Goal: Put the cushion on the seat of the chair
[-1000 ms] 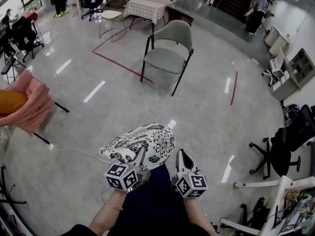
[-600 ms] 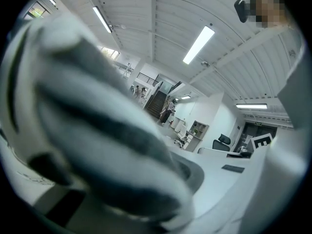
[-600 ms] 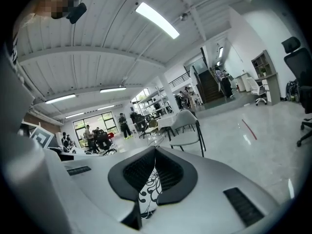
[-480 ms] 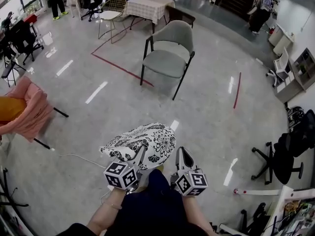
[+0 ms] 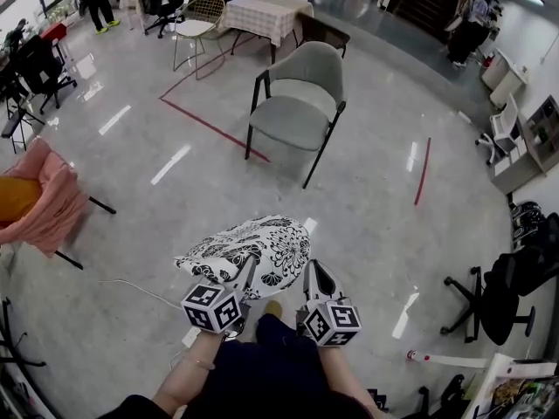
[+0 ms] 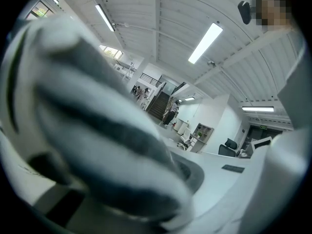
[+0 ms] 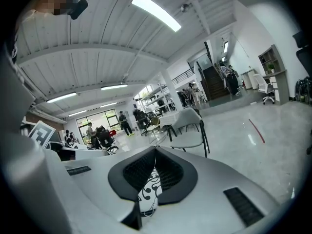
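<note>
Head view has the black-and-white floral cushion held up off the grey floor, just below the frame's centre, with both grippers on its near edge. The left gripper has the edge at about 6 o'clock of the cushion, and its jaws are squeezed fully together on the fabric. In the left gripper view a blurred fold of the cushion fills the left and middle and covers most of the jaws. The right gripper sits at the cushion's 4 o'clock corner. In the right gripper view its dark pads are closed on a strip of the patterned cloth pinched between them.

The grey chair stands at 12 o'clock from the cushion, well apart from it, and its seat is bare. A red tape line runs on the floor past the chair's legs at its 8 o'clock. A pink-draped chair is at 9 o'clock of the cushion and a black office chair at 3 o'clock. A table with a checked cloth stands at 11 o'clock beyond the grey chair
</note>
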Motion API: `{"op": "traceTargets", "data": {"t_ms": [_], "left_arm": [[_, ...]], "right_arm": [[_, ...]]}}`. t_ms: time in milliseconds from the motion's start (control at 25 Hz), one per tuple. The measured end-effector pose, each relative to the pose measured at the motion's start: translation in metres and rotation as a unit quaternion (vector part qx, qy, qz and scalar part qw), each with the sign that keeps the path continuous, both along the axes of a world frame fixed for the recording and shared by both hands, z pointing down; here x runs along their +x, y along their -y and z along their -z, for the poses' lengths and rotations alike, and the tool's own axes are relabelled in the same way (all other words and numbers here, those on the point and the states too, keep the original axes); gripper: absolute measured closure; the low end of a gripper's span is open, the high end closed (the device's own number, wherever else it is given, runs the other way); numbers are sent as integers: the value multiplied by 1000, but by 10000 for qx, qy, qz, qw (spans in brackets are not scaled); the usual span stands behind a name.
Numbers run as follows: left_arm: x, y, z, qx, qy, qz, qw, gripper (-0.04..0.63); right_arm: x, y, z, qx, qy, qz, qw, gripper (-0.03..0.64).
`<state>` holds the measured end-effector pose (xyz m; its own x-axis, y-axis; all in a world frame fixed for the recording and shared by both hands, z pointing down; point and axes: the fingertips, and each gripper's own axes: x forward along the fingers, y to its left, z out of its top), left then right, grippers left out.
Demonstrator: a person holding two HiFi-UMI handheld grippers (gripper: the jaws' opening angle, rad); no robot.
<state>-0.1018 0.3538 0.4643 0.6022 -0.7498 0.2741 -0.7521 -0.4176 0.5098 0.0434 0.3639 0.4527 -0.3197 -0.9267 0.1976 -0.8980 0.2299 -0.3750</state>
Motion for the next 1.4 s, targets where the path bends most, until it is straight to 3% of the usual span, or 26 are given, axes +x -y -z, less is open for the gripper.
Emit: {"op": "traceTargets", "data": {"t_ms": [480,1400], "left_arm": [[32,50,-7,8,42,66,10000,571],[33,81,-14,-108,24,346,9993,571]], "right_arm": [[28,55,-10,-55,-18,125,9999,626],[35,90,-22,-231,111,251,9994,626]]}}
